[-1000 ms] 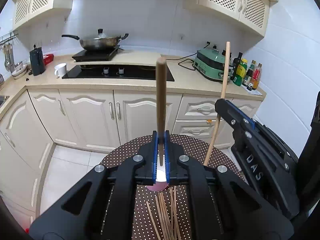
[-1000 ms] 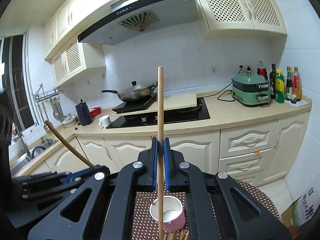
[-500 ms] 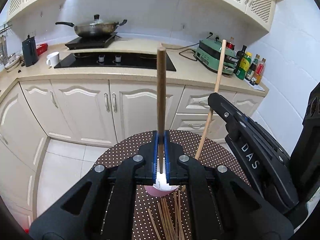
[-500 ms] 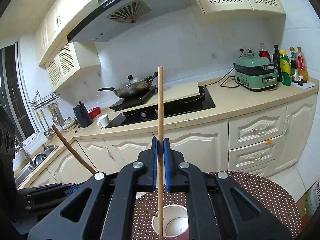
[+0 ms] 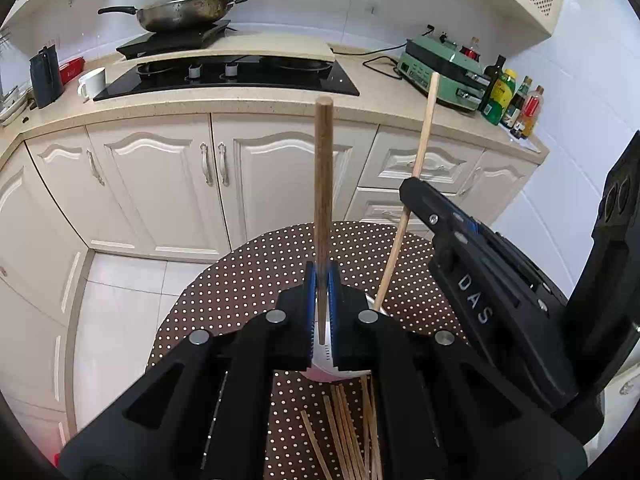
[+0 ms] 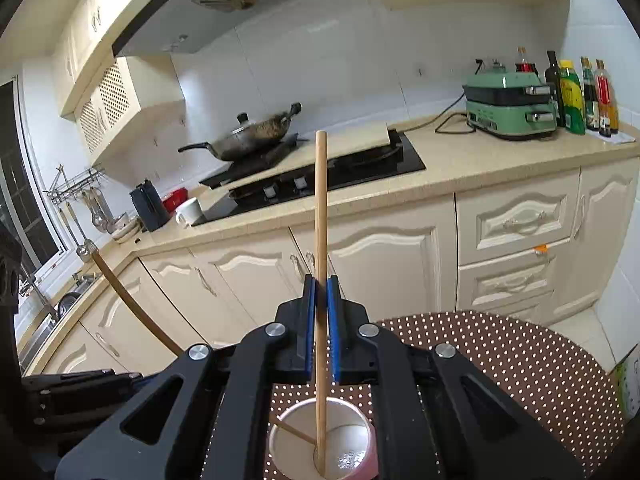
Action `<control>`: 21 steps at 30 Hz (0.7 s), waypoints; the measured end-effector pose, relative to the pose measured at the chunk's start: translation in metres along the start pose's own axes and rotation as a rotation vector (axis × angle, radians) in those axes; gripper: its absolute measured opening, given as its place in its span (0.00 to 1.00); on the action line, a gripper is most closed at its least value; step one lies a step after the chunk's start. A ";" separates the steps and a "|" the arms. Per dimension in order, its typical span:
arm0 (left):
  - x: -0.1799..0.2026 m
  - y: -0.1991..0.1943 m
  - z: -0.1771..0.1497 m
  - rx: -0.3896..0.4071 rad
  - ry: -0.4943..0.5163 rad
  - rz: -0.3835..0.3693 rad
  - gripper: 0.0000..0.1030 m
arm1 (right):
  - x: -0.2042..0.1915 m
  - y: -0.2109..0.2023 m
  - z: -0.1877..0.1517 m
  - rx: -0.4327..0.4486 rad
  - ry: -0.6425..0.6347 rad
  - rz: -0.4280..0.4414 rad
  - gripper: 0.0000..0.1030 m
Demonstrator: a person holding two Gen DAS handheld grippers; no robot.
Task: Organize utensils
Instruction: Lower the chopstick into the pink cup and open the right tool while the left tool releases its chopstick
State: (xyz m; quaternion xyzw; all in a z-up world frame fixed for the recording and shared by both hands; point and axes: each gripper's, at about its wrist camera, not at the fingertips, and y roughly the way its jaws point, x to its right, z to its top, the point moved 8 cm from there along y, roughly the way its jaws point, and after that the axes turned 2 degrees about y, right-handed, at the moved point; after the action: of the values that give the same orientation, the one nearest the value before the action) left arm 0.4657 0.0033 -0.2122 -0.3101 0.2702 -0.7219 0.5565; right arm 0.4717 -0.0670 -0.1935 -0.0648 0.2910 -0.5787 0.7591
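My left gripper (image 5: 321, 276) is shut on a dark wooden chopstick (image 5: 323, 184) that stands upright, above a pink paper cup (image 5: 340, 374) mostly hidden under the jaws. In the right wrist view my right gripper (image 6: 320, 284) is shut on a pale chopstick (image 6: 321, 220) whose lower end rests inside the cup (image 6: 352, 452). The dark chopstick (image 6: 132, 304) slants in from the left, and its thin tip reaches into the cup too. Seen from the left wrist, the right gripper (image 5: 416, 196) with the pale chopstick (image 5: 424, 128) is close on the right.
Several loose chopsticks (image 5: 348, 420) lie on the brown dotted tablecloth (image 5: 256, 280) just in front of the cup. Cream kitchen cabinets (image 5: 160, 184) stand beyond the round table. On the counter are a hob, a wok (image 5: 180, 10), a green appliance (image 6: 508, 108) and bottles.
Both grippers have come down towards the table with their chopsticks. The cup looks larger and nearer, and the lower ends of both chopsticks now sit inside it.
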 end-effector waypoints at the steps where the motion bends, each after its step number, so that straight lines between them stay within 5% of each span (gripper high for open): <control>1: 0.000 0.003 -0.001 -0.003 0.000 -0.002 0.06 | 0.001 0.001 -0.002 -0.003 0.003 0.000 0.05; 21: -0.007 0.040 -0.025 -0.057 -0.002 0.010 0.06 | 0.024 0.020 -0.040 -0.137 0.010 -0.042 0.08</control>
State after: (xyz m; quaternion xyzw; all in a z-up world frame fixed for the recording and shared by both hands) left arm 0.4739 0.0016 -0.2588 -0.3249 0.2918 -0.7107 0.5515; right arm 0.4713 -0.0730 -0.2436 -0.1197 0.3325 -0.5734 0.7392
